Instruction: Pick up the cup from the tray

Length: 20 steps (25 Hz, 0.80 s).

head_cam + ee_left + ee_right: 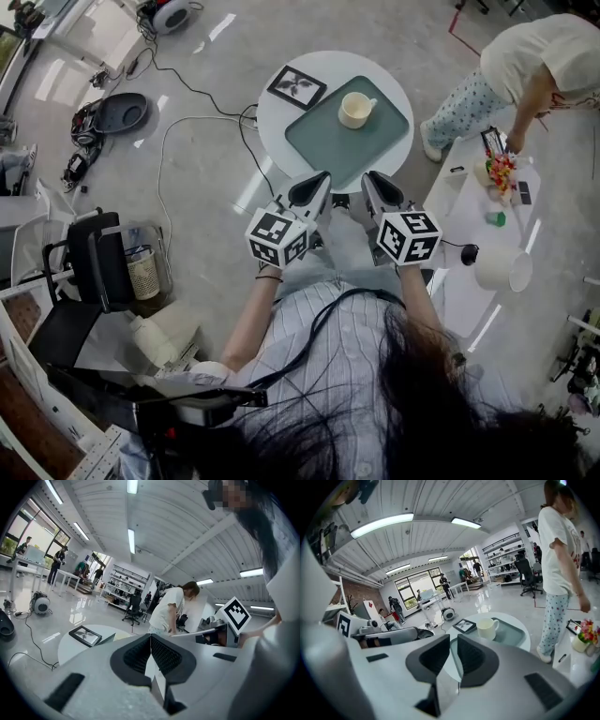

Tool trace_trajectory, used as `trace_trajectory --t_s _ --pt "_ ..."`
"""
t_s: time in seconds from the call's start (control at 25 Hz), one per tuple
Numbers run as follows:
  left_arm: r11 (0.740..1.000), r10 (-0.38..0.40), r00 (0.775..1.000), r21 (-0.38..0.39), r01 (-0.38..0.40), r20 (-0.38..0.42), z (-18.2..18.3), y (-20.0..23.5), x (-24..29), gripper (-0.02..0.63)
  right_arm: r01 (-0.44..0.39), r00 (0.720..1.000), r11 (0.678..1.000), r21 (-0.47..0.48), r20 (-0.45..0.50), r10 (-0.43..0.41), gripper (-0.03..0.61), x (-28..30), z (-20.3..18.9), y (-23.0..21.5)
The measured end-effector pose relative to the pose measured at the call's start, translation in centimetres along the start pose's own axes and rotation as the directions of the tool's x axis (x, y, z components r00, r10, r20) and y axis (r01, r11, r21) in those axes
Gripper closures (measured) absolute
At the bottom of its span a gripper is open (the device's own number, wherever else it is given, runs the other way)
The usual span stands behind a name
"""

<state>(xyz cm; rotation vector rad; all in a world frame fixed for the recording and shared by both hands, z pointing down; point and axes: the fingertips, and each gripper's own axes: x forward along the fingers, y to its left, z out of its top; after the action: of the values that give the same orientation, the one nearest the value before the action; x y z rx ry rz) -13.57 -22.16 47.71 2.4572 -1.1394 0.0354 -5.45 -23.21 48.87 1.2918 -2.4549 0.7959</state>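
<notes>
Head view: find cup on tray at twelve o'clock, well apart from left gripper and right gripper, both closed on nothing. Open right jaws wide; straddle cup wall opposite handle.

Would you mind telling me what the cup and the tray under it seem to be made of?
The cup looks like glazed ceramic: cream, smooth, thick-walled, with a faint sheen. The tray seems matte plastic: even grey-green, rounded corners, low rim, no glare; painted metal cannot be ruled out.
</notes>
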Motion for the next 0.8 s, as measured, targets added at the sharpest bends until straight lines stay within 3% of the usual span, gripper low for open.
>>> trace_trajectory --t_s 0.4,0.8 --pt "0.999 0.033 0.999 0.03 -0.033 0.003 2.1 2.6 1.3 0.601 -0.016 1.0 1.0 -0.026 -0.014 0.015 0.525 3.4 1.2 -2.8" --pt "1.0 0.03 0.997 0.006 -0.029 -0.071 1.5 5.0 5.9 0.601 -0.026 0.997 1.0 0.006 -0.074 0.026 0.525 8.6 1.1 -7.1"
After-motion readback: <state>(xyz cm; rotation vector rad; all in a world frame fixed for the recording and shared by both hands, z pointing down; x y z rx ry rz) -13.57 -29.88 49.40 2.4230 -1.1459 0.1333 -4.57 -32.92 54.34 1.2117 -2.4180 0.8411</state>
